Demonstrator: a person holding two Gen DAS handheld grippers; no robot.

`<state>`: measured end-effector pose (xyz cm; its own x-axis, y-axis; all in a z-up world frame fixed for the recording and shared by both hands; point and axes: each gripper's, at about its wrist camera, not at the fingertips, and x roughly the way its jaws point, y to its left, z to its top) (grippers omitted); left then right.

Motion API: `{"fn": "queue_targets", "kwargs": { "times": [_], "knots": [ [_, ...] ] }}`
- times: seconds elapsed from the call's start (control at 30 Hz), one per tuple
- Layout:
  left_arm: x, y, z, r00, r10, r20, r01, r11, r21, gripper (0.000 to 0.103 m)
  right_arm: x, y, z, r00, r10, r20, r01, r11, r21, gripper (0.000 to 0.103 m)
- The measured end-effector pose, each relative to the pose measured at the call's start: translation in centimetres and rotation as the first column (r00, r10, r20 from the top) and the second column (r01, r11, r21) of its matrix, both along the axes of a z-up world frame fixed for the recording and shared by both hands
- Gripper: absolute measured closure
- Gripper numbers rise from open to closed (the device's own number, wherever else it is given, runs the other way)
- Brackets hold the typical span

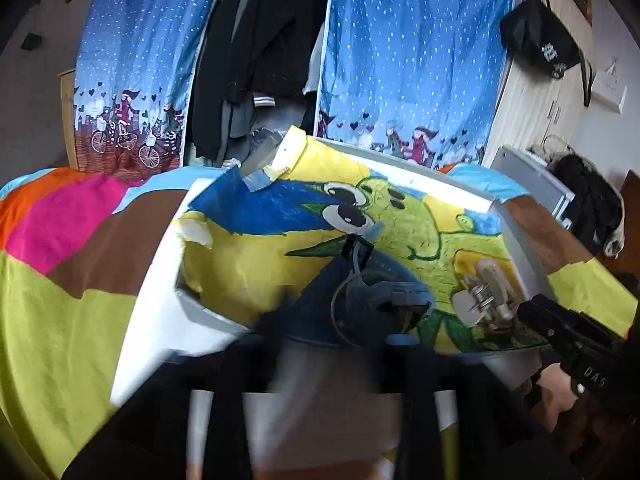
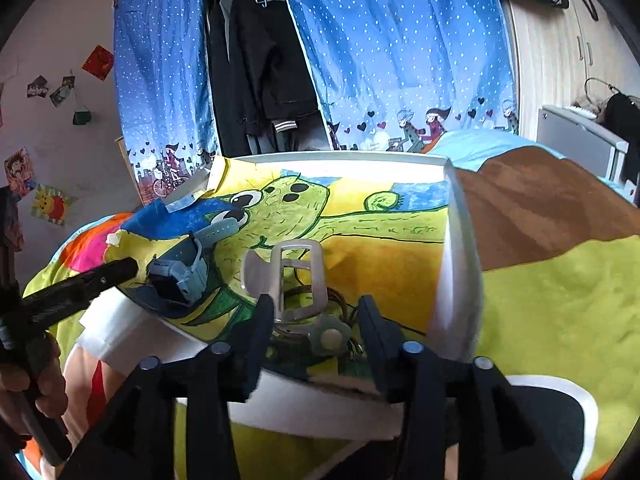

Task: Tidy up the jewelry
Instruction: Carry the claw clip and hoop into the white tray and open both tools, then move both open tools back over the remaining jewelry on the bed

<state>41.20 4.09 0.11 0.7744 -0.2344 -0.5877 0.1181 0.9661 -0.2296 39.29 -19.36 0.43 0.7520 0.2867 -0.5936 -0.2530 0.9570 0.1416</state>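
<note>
A white tray (image 2: 456, 280) lined with a green cartoon drawing lies on a bed. In it, a blue-grey watch (image 1: 380, 296) rests on the left. My left gripper (image 1: 342, 314) is blurred; its fingers stand apart on either side of the watch, open. In the right wrist view the watch (image 2: 180, 276) lies just past the left gripper's black tip (image 2: 124, 270). A white hair clip (image 2: 296, 276) and a pale flower hair tie (image 2: 330, 336) with thin brown bands sit between the spread fingers of my right gripper (image 2: 318, 312), which is open. In the left wrist view the clip (image 1: 486, 288) is beside the right gripper (image 1: 532, 308).
The bed sheet (image 2: 560, 300) is patched in green, brown, pink and orange. Behind the tray hangs a blue dotted curtain (image 2: 400, 60) with dark clothes (image 2: 264, 60) in its gap. A grey box (image 2: 576, 140) stands at the far right. A hand (image 2: 36, 384) holds the left gripper's handle.
</note>
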Motion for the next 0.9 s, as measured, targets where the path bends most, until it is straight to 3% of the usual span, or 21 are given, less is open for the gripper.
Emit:
{"fn": "queue_targets", "kwargs": {
  "times": [0.03, 0.1, 0.23, 0.4, 0.6, 0.73, 0.9],
  "knots": [
    [-0.7, 0.3, 0.4, 1.000, 0.013, 0.023, -0.012, 1.000, -0.024, 0.039, -0.6, -0.1, 0.3, 1.000, -0.006, 0.009, 0.006, 1.000, -0.003, 0.050],
    [-2.1, 0.5, 1.3, 0.998, 0.025, 0.056, -0.022, 0.999, -0.048, 0.032, -1.5, -0.2, 0.8, 1.000, -0.009, 0.024, 0.009, 1.000, -0.002, 0.041],
    [-4.3, 0.1, 3.1, 0.997, 0.019, 0.080, -0.017, 1.000, -0.020, 0.025, -4.0, -0.7, 2.4, 0.998, -0.010, 0.060, 0.010, 1.000, 0.007, 0.021],
    [-8.2, -0.8, 5.5, 0.991, 0.003, 0.135, -0.003, 1.000, -0.001, 0.010, -7.4, -1.5, 5.2, 0.992, -0.007, 0.130, 0.004, 1.000, 0.025, 0.005],
    [-13.1, -1.9, 8.2, 0.980, -0.026, 0.199, 0.022, 1.000, 0.021, 0.008, -12.4, -2.7, 8.7, 0.977, -0.020, 0.211, 0.019, 1.000, 0.009, 0.000],
    [-16.8, -2.7, 9.6, 0.973, -0.045, 0.227, 0.043, 0.999, 0.012, 0.007, -16.2, -3.7, 9.9, 0.967, -0.030, 0.254, 0.026, 0.999, 0.019, 0.000],
    [-22.0, -3.9, 10.7, 0.957, -0.084, 0.279, 0.070, 0.996, 0.060, 0.005, -21.1, -4.4, 10.7, 0.957, -0.046, 0.285, 0.044, 0.999, 0.011, 0.000]
  ]
}}
